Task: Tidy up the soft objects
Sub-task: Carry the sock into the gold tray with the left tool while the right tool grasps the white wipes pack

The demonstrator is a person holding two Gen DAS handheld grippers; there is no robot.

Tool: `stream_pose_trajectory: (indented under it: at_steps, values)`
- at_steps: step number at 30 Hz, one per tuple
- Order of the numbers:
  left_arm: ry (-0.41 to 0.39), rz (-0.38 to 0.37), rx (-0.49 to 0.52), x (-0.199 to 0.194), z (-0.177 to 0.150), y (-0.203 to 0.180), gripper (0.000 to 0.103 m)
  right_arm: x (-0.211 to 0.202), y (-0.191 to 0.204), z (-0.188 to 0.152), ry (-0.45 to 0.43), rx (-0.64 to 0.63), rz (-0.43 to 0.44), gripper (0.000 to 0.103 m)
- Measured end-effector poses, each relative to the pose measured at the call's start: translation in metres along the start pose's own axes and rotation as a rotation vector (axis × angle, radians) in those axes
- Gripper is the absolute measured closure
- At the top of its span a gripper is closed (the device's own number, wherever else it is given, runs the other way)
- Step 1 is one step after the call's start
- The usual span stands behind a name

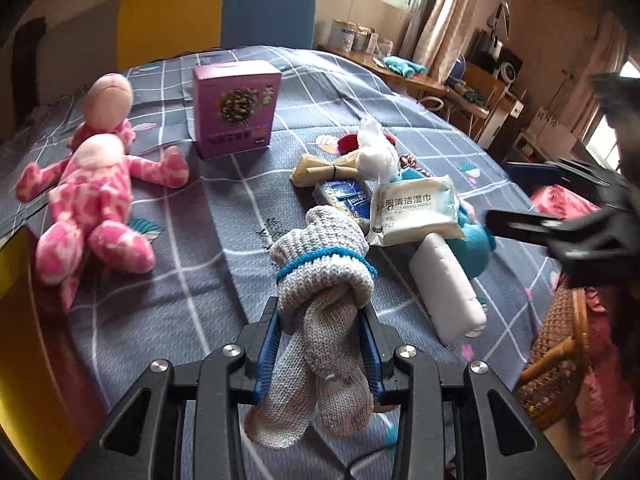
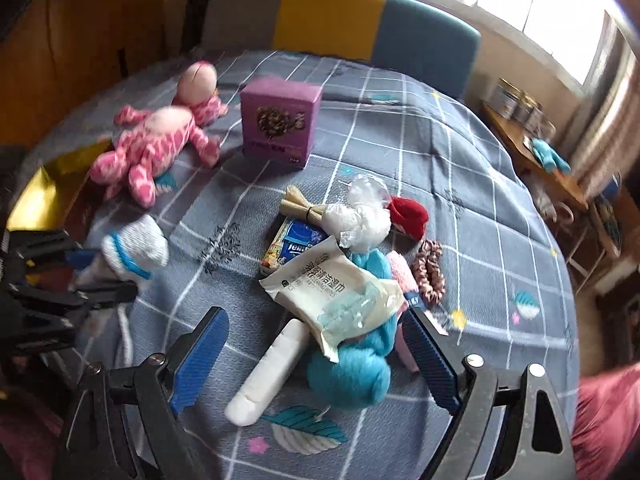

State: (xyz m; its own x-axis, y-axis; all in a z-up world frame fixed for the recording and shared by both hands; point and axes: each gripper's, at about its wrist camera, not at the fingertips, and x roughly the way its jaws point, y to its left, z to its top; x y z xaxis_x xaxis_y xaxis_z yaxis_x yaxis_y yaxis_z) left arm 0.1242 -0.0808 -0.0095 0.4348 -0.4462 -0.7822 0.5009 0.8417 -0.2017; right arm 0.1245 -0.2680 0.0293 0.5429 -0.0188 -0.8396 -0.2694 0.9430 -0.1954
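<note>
A purple box [image 1: 236,109] is standing upright on the checked bedspread [image 1: 192,280], well apart from a wet-wipes pack [image 1: 416,210] that is lying tilted over a white tube [image 1: 446,294]. A tissue packet [image 2: 298,246] is sitting just beside a tied bundle of sticks [image 2: 301,209]. A wicker basket [image 1: 560,344] is showing at the bed's edge.

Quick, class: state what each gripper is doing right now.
Left gripper: shut on the grey knitted glove with blue cuff band.
Right gripper: open, holding nothing.
</note>
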Motion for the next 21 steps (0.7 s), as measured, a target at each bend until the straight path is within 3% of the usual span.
stream_pose_trajectory:
  at_steps: [7, 10, 13, 14, 15, 17, 21]
  values:
    - [-0.062, -0.027, -0.034, -0.043, -0.020, 0.015, 0.066, 0.073, 0.025, 0.030, 0.292, -0.405, -0.084, 0.012]
    - [-0.080, -0.037, -0.049, -0.057, -0.028, 0.022, 0.065, 0.100, 0.024, 0.034, 0.381, -0.467, -0.142, 0.012]
    - [-0.094, -0.049, -0.085, -0.071, -0.036, 0.033, 0.065, 0.121, 0.019, 0.033, 0.475, -0.459, -0.140, 0.016]
    - [-0.100, -0.046, -0.103, -0.077, -0.038, 0.038, 0.065, 0.124, 0.019, 0.031, 0.486, -0.456, -0.141, 0.031]
    - [-0.107, -0.048, -0.128, -0.083, -0.041, 0.046, 0.065, 0.125, 0.019, 0.030, 0.486, -0.451, -0.134, 0.038]
    - [-0.129, -0.038, -0.175, -0.097, -0.047, 0.063, 0.065, 0.122, 0.019, 0.029, 0.456, -0.446, -0.152, 0.038]
    - [-0.166, 0.067, -0.292, -0.123, -0.056, 0.114, 0.065, 0.107, 0.022, 0.030, 0.375, -0.400, -0.142, 0.039]
